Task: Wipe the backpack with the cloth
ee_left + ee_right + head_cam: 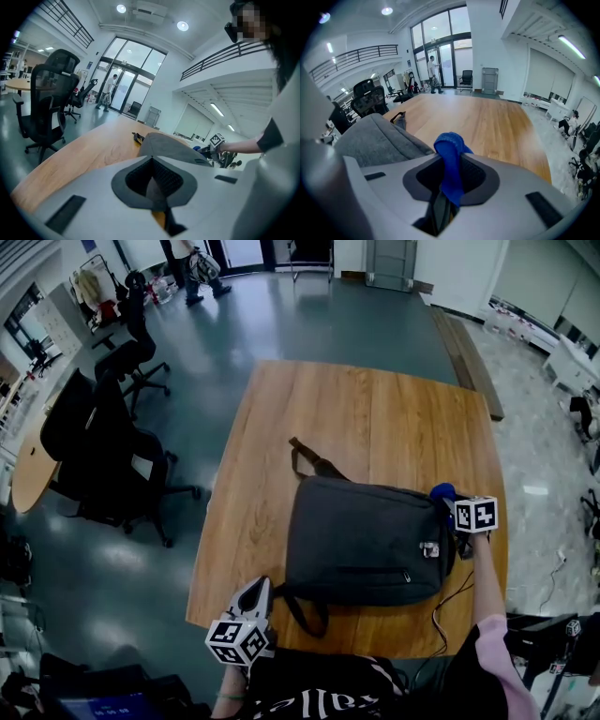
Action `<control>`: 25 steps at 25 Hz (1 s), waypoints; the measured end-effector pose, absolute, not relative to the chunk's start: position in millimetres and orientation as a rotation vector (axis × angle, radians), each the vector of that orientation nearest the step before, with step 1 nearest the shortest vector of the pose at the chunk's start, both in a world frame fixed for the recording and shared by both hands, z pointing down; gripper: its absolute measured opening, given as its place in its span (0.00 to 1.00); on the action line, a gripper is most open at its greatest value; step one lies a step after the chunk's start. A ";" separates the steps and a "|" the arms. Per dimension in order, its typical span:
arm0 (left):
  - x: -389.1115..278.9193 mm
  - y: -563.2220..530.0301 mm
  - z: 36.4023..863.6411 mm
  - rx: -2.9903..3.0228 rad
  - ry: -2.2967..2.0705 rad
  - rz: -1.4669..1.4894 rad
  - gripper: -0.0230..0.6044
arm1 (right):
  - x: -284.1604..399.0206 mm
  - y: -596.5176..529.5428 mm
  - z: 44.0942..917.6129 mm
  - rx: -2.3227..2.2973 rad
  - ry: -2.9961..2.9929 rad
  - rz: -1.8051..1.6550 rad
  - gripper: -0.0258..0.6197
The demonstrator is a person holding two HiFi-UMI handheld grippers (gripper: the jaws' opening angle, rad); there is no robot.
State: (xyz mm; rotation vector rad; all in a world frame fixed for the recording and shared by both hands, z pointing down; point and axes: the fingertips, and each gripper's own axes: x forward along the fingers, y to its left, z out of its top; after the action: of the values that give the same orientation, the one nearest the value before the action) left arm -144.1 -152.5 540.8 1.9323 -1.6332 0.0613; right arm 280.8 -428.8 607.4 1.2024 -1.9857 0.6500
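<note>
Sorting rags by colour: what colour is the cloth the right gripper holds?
The cloth is blue, clearest in the right gripper view.

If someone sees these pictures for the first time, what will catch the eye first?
The dark grey backpack dominates the head view. It lies flat on the wooden table, towards the edge nearest the person. Next comes the bright blue cloth, pinched between the fingers of the right gripper at the backpack's right side.

Left gripper [253, 594]: hovering low, fingers [164, 180] pressing together, empty. Right gripper [451, 505]: arm [487, 587] reaching forward, fingers [476, 176] clamping a blue cloth [451, 157].
</note>
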 end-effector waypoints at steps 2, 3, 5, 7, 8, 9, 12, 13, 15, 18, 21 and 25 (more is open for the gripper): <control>-150.6 -153.7 542.2 1.928 -1.638 0.057 0.03 | 267.6 -431.5 609.0 1.169 -1.984 0.639 0.14; -153.8 -153.7 543.8 1.927 -1.642 0.061 0.03 | 261.4 -432.8 609.7 1.154 -1.981 0.632 0.14; -160.0 -152.9 548.2 1.928 -1.649 0.087 0.03 | 250.4 -435.7 610.5 1.130 -1.972 0.613 0.14; -165.5 -151.4 552.9 1.927 -1.655 0.113 0.03 | 241.1 -438.5 610.3 1.112 -1.963 0.595 0.14; -167.6 -150.4 555.0 1.925 -1.656 0.116 0.03 | 237.3 -439.8 609.9 1.103 -1.960 0.586 0.14; -168.9 -149.4 556.7 1.921 -1.657 0.112 0.03 | 234.2 -440.7 609.5 1.094 -1.957 0.578 0.14; -171.1 -146.6 560.4 1.913 -1.655 0.094 0.03 | 225.3 -442.9 607.4 1.069 -1.951 0.550 0.14; -172.8 -146.3 560.7 1.912 -1.654 0.089 0.03 | 220.6 -444.2 605.7 1.062 -1.951 0.542 0.14; -177.5 -146.2 560.7 1.909 -1.650 0.078 0.03 | 208.0 -447.2 601.8 1.042 -1.952 0.524 0.14; -186.3 -146.8 560.3 1.910 -1.639 0.065 0.03 | 179.6 -451.4 595.7 1.006 -1.967 0.503 0.14; -191.7 -148.1 560.0 1.918 -1.623 0.056 0.03 | 144.3 -455.7 589.1 0.960 -2.004 0.499 0.14; -198.5 -149.0 560.5 1.921 -1.611 0.041 0.03 | 94.6 -459.4 582.3 0.890 -2.060 0.504 0.14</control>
State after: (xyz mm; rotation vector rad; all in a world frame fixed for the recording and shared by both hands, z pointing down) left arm -198.5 -149.0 560.5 1.9211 -1.6108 0.0409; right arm 94.6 -459.4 582.3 0.8896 -2.0601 0.5039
